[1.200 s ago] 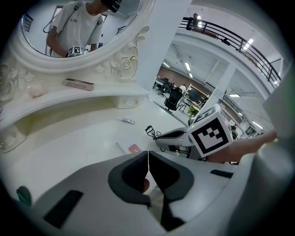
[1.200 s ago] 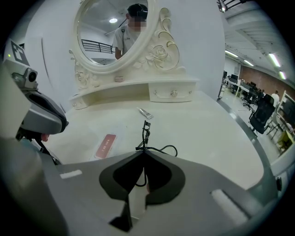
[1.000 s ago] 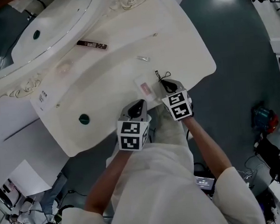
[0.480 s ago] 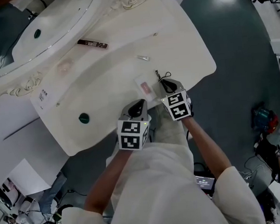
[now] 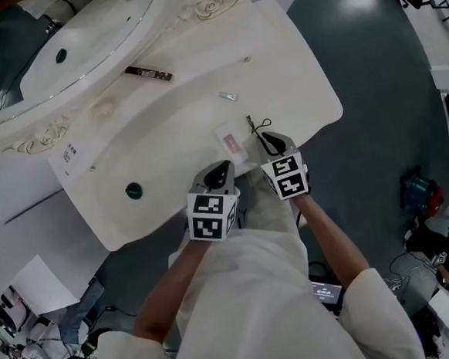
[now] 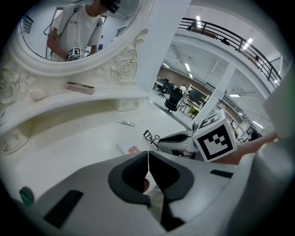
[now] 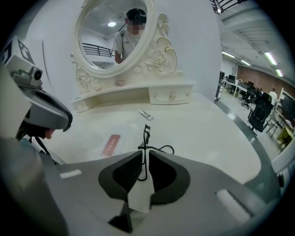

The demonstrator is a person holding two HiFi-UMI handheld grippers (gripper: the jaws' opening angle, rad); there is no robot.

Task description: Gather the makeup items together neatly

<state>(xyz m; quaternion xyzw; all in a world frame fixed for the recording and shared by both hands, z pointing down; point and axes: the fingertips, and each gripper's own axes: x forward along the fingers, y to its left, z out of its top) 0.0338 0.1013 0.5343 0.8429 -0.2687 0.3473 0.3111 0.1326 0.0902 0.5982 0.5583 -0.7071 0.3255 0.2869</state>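
Right gripper, jaws just eased a crack apart around the eyelash curler handle — apparently a release; next, probably the small tube — left gripper closed, empty.

Head view steeply down over vanity table; both gripper views low across it, facing mirror.

Bright, even light (fisheye-warped, dark corners), sharp.
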